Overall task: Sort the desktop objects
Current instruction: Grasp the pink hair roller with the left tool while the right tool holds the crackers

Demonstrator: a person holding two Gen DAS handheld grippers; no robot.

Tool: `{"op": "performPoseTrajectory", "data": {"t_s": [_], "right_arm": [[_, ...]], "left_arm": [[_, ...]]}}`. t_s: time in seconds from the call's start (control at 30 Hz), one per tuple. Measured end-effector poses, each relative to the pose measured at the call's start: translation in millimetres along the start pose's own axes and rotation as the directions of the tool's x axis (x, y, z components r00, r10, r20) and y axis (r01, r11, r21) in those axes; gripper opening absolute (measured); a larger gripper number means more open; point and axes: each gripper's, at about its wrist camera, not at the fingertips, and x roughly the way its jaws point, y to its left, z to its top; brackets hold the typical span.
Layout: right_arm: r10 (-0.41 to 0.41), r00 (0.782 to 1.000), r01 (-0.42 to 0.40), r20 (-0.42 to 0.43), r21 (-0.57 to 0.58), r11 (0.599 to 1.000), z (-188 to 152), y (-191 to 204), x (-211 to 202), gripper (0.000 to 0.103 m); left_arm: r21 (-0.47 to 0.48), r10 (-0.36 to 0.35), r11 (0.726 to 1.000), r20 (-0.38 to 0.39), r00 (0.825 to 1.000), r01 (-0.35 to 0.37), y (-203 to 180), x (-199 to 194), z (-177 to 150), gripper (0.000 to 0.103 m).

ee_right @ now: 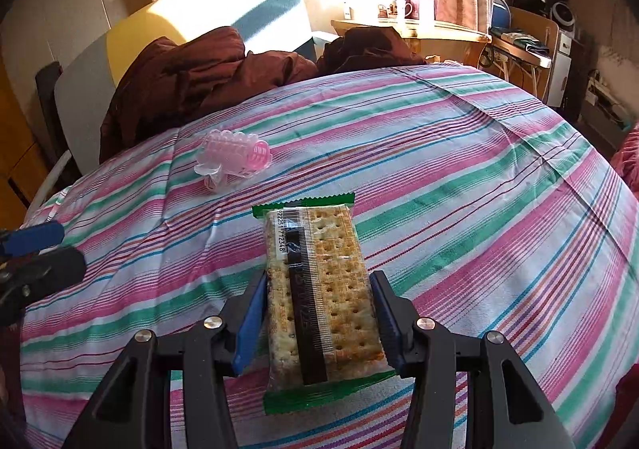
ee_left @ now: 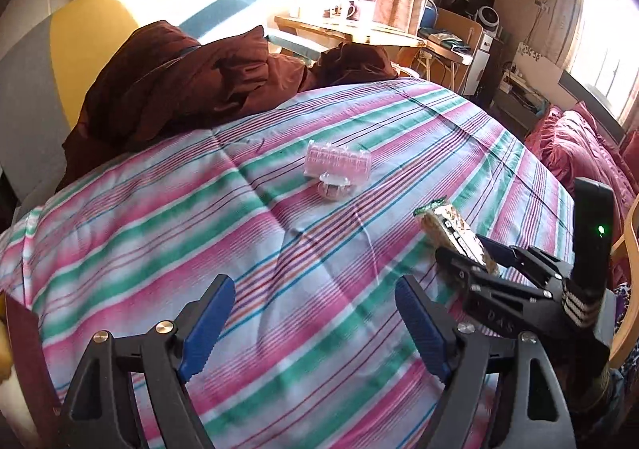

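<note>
To the left, the left gripper (ee_left: 315, 323) is held wide open and empty over the striped bedspread (ee_left: 159, 209), a pink hair clip (ee_right: 233, 157) is seen ahead (lying on the cloth), and the cracker packet (ee_right: 319, 289) is clamped between the right gripper (ee_right: 319, 313) pads.

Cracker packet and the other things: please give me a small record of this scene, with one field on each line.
surface: striped bedsheet
cracker packet: clear wrap with green ends, held between the right tongs, which are shut on its two long sides
left tongs: open, holding nothing, above the sheet
pink hair roller: lying on the sheet, apart from both tongs, beyond the packet
brown bedding: bunched at the far edge of the sheet
</note>
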Motion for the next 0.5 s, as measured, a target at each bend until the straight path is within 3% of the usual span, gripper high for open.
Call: {"op": "performPoseTrajectory", "data": {"t_s": [0.3,0.5], "right_arm": [[-0.006,1.0,0.006,0.013,-0.007,1.0,-1,1,3,0.053],[-0.005,1.0,0.005,0.015,-0.012,1.0,-1,1,4,0.054]], "left_arm": [[0.099,0.025,0.995,0.008,1.0,-0.026,-19,59,58,0.086],[0.16,0.01,0.987,0.014,1.0,-0.012,-21,86,77,0.095]]}}
